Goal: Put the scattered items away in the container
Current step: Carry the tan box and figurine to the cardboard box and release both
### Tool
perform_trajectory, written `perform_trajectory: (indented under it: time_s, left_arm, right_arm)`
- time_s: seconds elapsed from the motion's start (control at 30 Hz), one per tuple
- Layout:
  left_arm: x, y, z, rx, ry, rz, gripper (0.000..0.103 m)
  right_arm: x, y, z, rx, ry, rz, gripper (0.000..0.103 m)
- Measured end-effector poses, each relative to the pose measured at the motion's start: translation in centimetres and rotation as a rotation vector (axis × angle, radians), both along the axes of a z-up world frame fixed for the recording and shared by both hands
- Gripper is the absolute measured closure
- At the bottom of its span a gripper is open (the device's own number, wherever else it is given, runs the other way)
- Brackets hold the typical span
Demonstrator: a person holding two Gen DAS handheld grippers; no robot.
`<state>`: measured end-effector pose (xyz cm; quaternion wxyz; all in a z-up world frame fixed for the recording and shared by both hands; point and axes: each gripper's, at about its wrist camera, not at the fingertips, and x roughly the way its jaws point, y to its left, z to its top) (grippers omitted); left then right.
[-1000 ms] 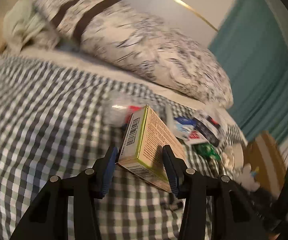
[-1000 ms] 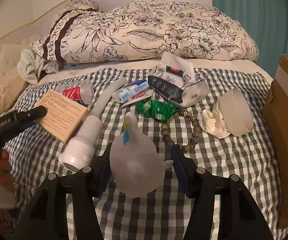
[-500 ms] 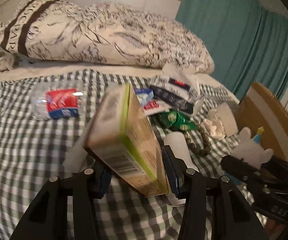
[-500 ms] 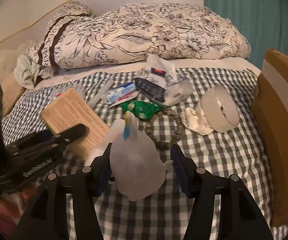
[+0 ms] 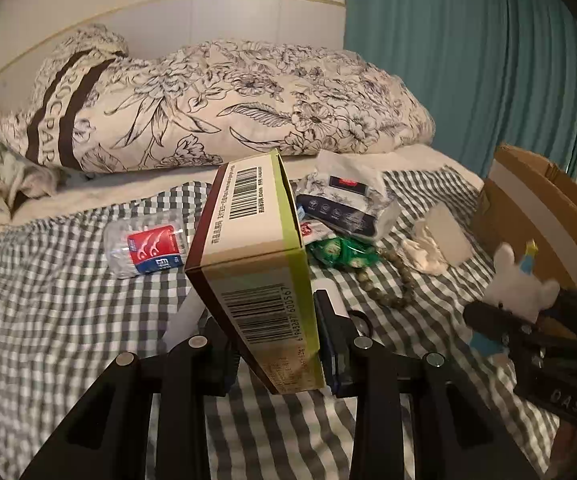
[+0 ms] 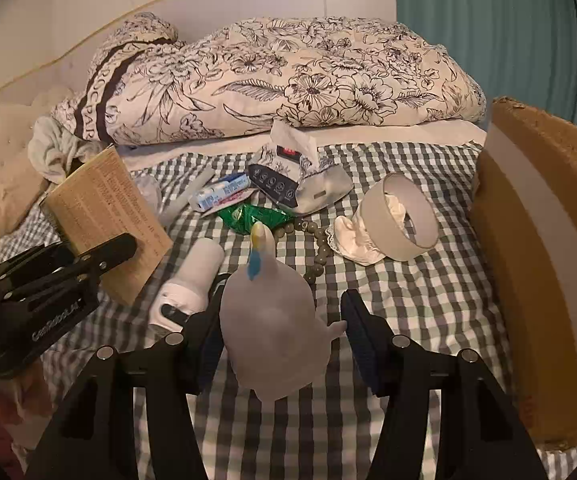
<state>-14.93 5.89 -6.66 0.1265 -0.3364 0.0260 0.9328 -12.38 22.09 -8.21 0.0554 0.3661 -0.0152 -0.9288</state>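
Carton [image 5: 256, 256]: tan and green, barcoded, tilted, lifted above the checked bed [image 5: 48, 320]. Plush toy [image 6: 272, 320]: pale grey, blue-yellow tuft, upright, also raised. Cardboard box [image 6: 536, 240]: brown, open, at bed's right edge; remaining items lie scattered mid-bed.

Your left gripper [image 5: 278, 344] points downward, jaws closing on the box [image 5: 256, 264]. Your right gripper [image 6: 278, 330] points downward right of it, jaws clamping the toy [image 6: 272, 320].
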Motion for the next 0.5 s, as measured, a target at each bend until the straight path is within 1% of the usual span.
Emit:
perform_trajectory:
  time_s: [0.07, 0.13, 0.27, 0.37, 0.5]
  left_arm:
    - [0.8, 0.3, 1.3, -0.013, -0.002, 0.0, 0.07]
    - [1.8, 0.5, 2.9, -0.001, -0.007, 0.0, 0.07]
    - [4.1, 1.7, 6.1, -0.013, 0.021, -0.019, 0.07]
    - [5.8, 3.4, 8.6, 0.001, 0.04, -0.056, 0.07]
    - [7.4, 6.9, 11.5, 0.011, 0.061, -0.111, 0.07]
  right_arm:
    - [0.8, 0.4, 1.2, -0.006, 0.014, -0.003, 0.048]
    - [1.7, 0.8, 2.7, -0.009, 0.033, -0.007, 0.048]
    - [4.2, 2.1, 5.9, -0.018, 0.071, -0.02, 0.048]
    - [6.2, 3.7, 8.5, -0.018, 0.102, -0.036, 0.048]
    - [8.5, 6.9, 11.5, -0.019, 0.132, -0.075, 0.048]
